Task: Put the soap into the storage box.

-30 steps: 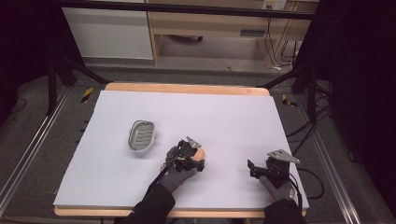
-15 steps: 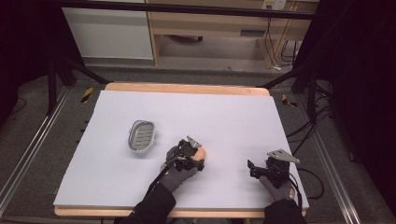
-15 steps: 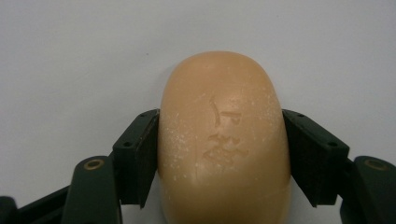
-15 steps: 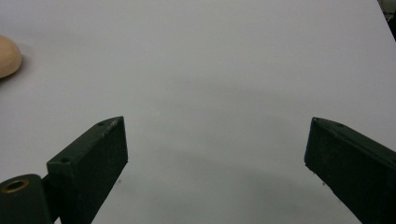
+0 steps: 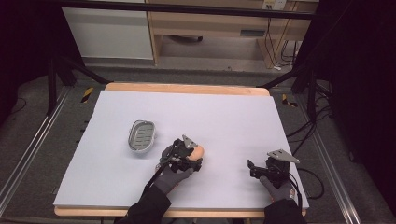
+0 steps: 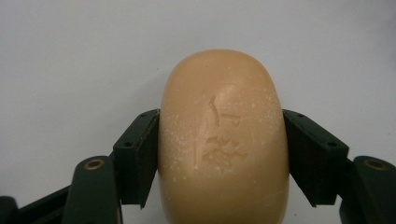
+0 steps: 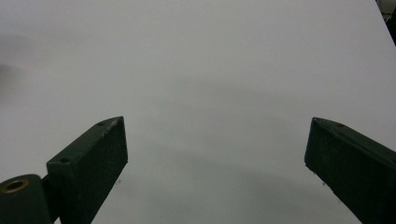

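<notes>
Peach soap, grey dish, white table cover

The soap bar (image 6: pixel 223 140) at frame centre is peach-orange with whitish speckles; black jaws flank it. Left of centre in the high view, the soap dish (image 5: pixel 141 137) is grey, on a white sheet (image 5: pixel 224 116) edged in pale wood.

A lab – black frame (image 5: pixel 60 70), loose cables (image 5: pixel 275 42), white-covered table (image 5: pixel 224 112).

Both grippers, left gripper (image 5: pixel 187 156) and right gripper (image 5: pixel 259 169), are black with thick square jaws, small screw holes and brass-coloured pivot rings. Each carries a grey three-cornered plate on top. The person wears grey gloves and dark sleeves.
</notes>
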A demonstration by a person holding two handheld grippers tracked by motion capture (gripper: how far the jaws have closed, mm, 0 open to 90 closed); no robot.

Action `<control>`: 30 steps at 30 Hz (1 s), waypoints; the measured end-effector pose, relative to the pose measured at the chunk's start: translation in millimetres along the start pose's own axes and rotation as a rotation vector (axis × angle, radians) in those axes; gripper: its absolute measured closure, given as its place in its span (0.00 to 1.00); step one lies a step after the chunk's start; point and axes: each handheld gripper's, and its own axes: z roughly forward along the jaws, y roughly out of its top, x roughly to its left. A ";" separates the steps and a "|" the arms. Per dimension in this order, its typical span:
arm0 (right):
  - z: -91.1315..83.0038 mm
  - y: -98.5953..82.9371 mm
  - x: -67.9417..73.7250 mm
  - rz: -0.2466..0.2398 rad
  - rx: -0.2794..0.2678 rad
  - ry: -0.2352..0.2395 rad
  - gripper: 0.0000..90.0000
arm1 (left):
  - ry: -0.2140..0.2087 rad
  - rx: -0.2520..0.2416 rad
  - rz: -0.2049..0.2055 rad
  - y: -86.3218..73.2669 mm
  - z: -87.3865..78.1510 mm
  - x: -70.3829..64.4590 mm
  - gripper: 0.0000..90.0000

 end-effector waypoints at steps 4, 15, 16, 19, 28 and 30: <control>-0.6 0.2 0.1 0.002 -0.003 -0.001 0.07 | -0.004 -0.015 -0.009 0.2 -7.9 2.2 0.35; -1.4 0.3 -0.2 0.007 -0.004 -0.004 0.07 | 0.015 -0.057 -0.015 0.8 -31.3 11.2 0.36; -1.4 0.3 -0.1 0.005 -0.004 0.000 0.07 | 0.018 -0.058 -0.015 0.7 -33.6 13.0 0.36; -1.1 0.1 0.1 0.002 -0.004 -0.002 0.07 | 0.026 -0.068 -0.024 0.4 -38.4 16.8 0.36; -1.6 0.3 0.1 0.005 -0.005 0.000 0.07 | 0.046 -0.093 -0.053 -0.1 -50.3 30.3 0.36; -1.6 0.3 0.0 0.005 -0.006 -0.003 0.07 | 0.050 -0.100 -0.060 -0.5 -52.4 32.8 0.36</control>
